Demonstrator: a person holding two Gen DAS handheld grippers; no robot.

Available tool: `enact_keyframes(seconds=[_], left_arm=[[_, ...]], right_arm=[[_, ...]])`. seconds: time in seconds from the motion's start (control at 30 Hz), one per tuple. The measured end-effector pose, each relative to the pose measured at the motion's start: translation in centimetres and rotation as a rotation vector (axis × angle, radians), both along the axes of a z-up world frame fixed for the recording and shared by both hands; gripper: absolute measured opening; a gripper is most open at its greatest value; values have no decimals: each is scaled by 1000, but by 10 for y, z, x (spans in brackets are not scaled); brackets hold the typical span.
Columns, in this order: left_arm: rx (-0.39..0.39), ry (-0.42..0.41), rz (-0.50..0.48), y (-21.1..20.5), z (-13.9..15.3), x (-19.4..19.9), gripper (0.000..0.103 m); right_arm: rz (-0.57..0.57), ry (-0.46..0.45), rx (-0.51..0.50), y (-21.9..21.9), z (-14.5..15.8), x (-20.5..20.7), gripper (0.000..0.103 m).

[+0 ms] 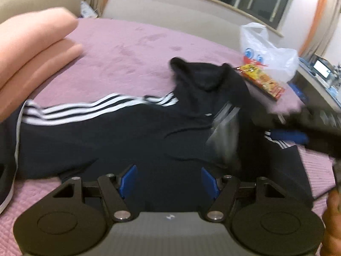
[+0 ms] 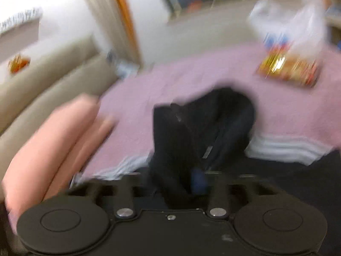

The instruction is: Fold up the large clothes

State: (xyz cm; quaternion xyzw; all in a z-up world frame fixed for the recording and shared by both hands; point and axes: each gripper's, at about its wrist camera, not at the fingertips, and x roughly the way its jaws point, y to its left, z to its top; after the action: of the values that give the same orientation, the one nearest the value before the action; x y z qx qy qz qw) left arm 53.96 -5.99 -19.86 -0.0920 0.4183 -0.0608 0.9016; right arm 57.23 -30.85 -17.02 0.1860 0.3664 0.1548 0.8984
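Black with white sleeve stripes, the jacket (image 1: 110,132) lies spread on the purple bedspread (image 1: 127,49), its long axis running side to side ahead of both tools. The left gripper (image 1: 169,180) hovers over its near edge, jaws wide and empty. The right gripper (image 2: 170,188) is too blurred to tell its state.

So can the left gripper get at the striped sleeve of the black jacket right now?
Probably yes. The left gripper is open over the black jacket, and the striped sleeve lies flat and uncovered beyond it on the purple bedspread.
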Motion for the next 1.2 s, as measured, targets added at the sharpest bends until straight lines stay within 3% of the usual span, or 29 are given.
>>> enact_keyframes(seconds=[0.07,0.2,0.27,0.3,0.33,0.43,0.5,0.57,0.63,0.67,0.7,0.77,0.9,1.03,1.07,1.17,1.2], left_arm=[[-12,19,-2,10,-8,4,69],[-125,56,-28,24,-26,16,69],[-147,66,-8,31,-38,27,69],[-140,70,21,34,-40,31,69],[-134,75,48,39,-44,34,69],[-202,98,82,49,-52,40,77],[-252,145,38,48,-63,51,82],[-303,232,-38,41,-80,64,80],[-267,171,-67,29,-79,66,74],[-214,152,-98,20,-77,67,38],[-162,155,-131,11,-76,70,14],[-138,125,-142,5,-66,71,13],[-232,-15,-139,24,-18,71,13],[-165,-104,-74,53,8,82,14],[-128,-95,-44,61,4,86,20],[66,18,26,77,-33,102,59],[116,62,40,80,-45,104,54]], right_arm=[[-55,55,-30,-12,-13,-6,73],[-246,115,-120,-62,-30,-23,73],[-303,142,-133,-75,-35,-23,68],[-320,154,-146,-78,-38,-20,59],[-326,163,-169,-79,-42,-19,50],[-318,196,-245,-69,-61,-15,42],[-288,265,-224,-60,-81,-17,40],[-286,315,-216,-56,-99,-18,40],[-285,275,-260,-48,-99,-25,40],[-284,269,-277,-45,-97,-26,40],[-286,270,-281,-43,-97,-27,40],[-281,269,-291,-40,-93,-28,40],[-271,182,-318,-31,-64,-30,40],[-303,142,-324,-24,-54,-19,40],[-312,143,-324,-24,-57,-17,40],[-355,208,-353,-22,-77,-8,40],[-352,271,-363,-21,-92,-3,43]])
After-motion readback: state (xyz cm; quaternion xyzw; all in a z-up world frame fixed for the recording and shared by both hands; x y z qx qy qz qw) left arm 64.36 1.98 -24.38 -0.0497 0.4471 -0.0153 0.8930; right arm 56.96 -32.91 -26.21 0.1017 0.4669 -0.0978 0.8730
